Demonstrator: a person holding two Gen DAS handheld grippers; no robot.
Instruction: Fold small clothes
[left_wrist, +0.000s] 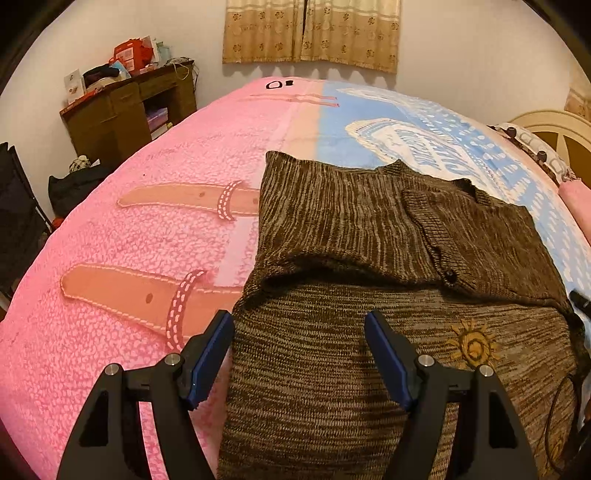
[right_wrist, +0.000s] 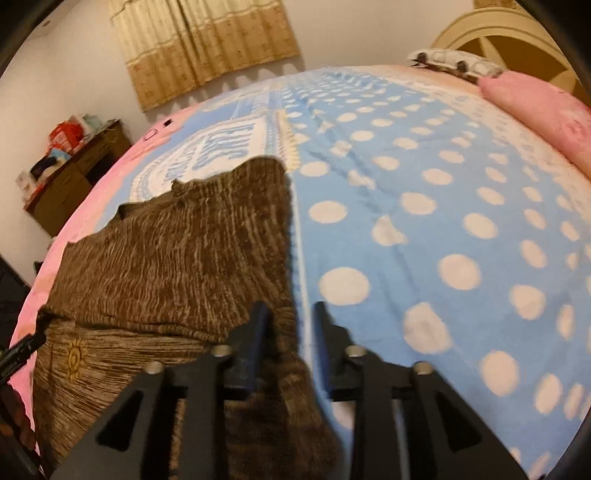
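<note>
Though the brown knitted sweater (left_wrist: 369, 258) already lies on the bed (left_wrist: 129, 240) with its far part doubled over toward the sun emblem (left_wrist: 473, 347), the fold looks only partly made; the near half is still spread flat. The left gripper (left_wrist: 299, 354) hovers above the sweater's near left edge, jaws wide apart, holding nothing; the right gripper (right_wrist: 290, 332) straddles the sweater's right edge, jaws narrowly parted, the cloth between them but not clearly pinched.

Left of the brown sweater (left_wrist: 369, 229) the pink blanket (left_wrist: 122, 236) lies bare; right of it the dotted blue blanket (right_wrist: 443, 206) is bare up to 1 pink pillow (right_wrist: 543, 107) beyond.
</note>
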